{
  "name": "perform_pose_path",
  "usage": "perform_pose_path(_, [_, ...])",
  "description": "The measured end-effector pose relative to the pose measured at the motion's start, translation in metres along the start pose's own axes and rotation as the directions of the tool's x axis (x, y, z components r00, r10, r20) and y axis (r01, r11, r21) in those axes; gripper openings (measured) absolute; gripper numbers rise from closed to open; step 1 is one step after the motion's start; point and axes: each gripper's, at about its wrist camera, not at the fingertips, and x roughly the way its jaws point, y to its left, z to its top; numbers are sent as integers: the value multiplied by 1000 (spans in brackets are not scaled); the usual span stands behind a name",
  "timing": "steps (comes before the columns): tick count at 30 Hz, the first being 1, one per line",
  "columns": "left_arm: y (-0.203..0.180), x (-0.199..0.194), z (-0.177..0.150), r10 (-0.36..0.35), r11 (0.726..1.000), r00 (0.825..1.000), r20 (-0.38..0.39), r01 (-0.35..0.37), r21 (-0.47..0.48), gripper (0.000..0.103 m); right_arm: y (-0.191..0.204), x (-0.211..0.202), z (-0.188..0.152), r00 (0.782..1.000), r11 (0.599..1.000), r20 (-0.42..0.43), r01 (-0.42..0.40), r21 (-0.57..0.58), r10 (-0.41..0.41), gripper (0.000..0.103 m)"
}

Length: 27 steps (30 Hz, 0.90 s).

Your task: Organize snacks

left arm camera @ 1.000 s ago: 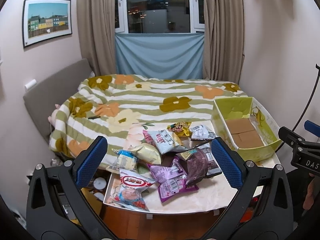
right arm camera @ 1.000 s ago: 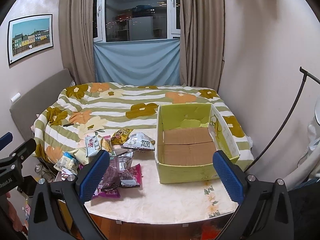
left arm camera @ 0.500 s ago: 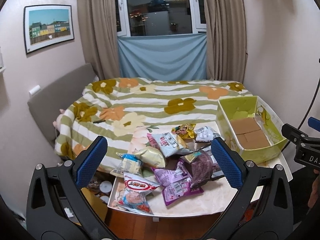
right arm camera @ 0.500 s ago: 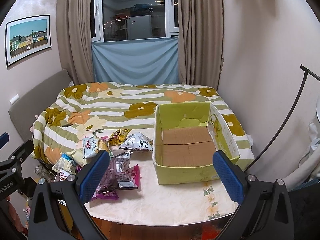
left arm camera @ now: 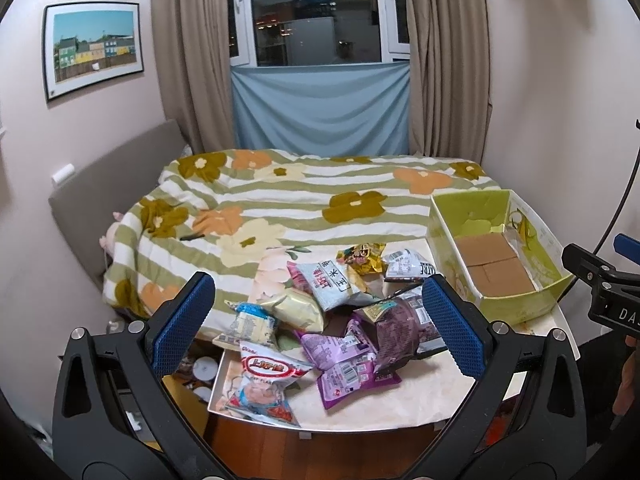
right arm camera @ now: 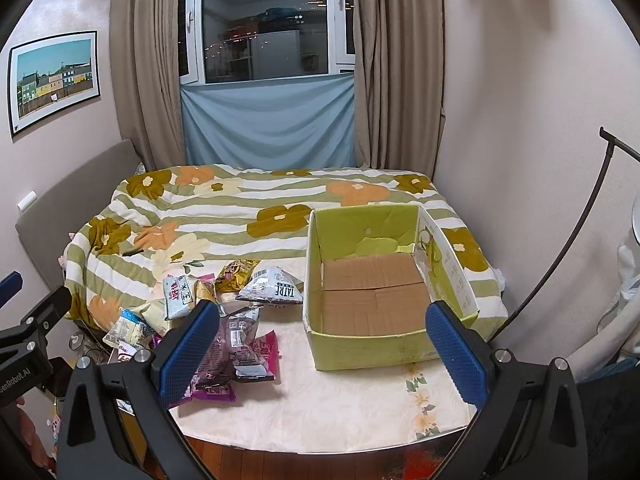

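Observation:
Several snack packets lie heaped on the left half of a cream table point(left arm camera: 420, 400): a red-and-white chip bag point(left arm camera: 264, 384), purple packets point(left arm camera: 348, 364), a grey-white packet point(left arm camera: 330, 282) and a gold one point(left arm camera: 360, 256). An empty green cardboard box point(right arm camera: 376, 288) stands on the table's right side. My left gripper point(left arm camera: 316, 328) hangs open above the near edge of the heap, holding nothing. My right gripper point(right arm camera: 320, 348) hovers open over the bare table in front of the box point(left arm camera: 496, 264), with the purple packets point(right arm camera: 232, 344) by its left finger.
A bed with a striped flower quilt point(left arm camera: 304, 200) runs right behind the table. A wall and a thin black stand point(right arm camera: 560, 256) lie to the right. Wood floor point(left arm camera: 280, 452) shows below the table's near edge, with small items point(left arm camera: 200, 368) under its left side.
Both grippers have risen and drawn back slightly, so the heap and box sit a little lower and farther in view. No packet has moved, and both grippers stay open.

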Motion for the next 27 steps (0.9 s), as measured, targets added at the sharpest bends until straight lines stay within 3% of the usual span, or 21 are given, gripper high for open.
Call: perform_pose_path(27, [0,-4,-3,-34,999,999,-28,33,-15,102,-4,2,1,1000,1000,-2,1,4,-1,103])
